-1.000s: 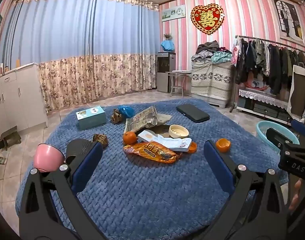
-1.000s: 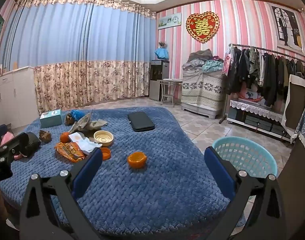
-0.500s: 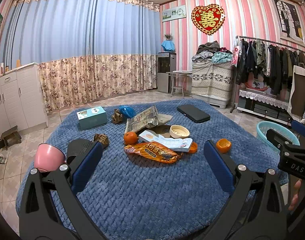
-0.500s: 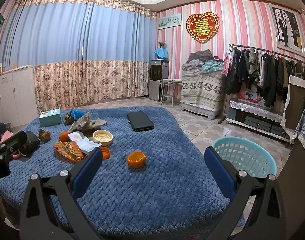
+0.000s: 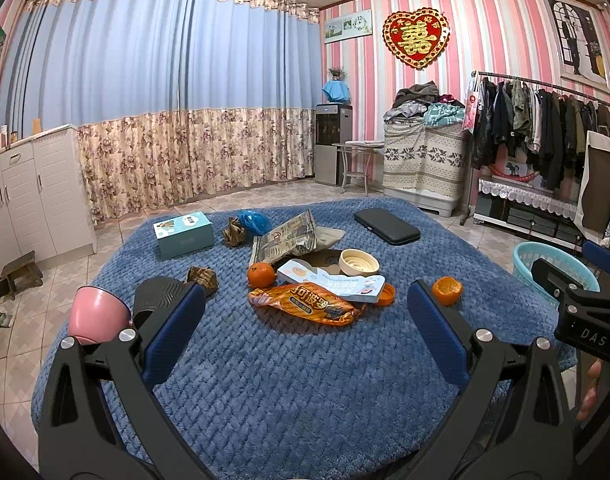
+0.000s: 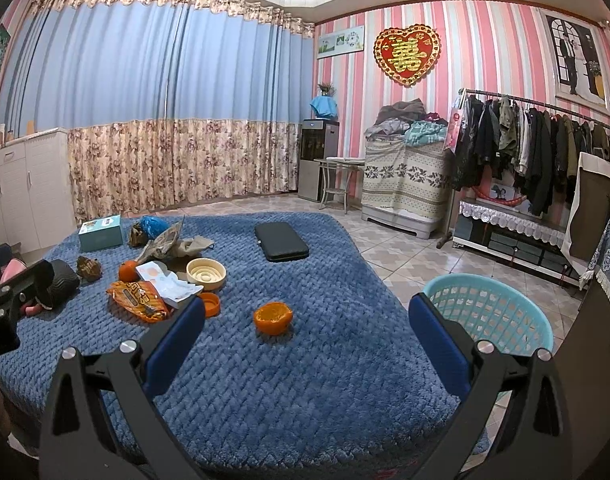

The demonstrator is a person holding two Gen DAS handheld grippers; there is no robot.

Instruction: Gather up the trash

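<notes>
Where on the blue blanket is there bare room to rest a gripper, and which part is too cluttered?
Bare: the near strip of the blue blanket in front of the orange peel, and the stretch between that peel and the black case. Crowded: the left-centre heap around the orange snack bag, cream bowl and whole orange.

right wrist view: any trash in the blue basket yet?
No. The blue basket shows only bare mesh inside, and the orange peel lies on the blue blanket.

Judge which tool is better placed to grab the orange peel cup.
Right. The orange peel cup lies just ahead of the open right tool, beside the basket; the left tool faces the wrappers.
</notes>
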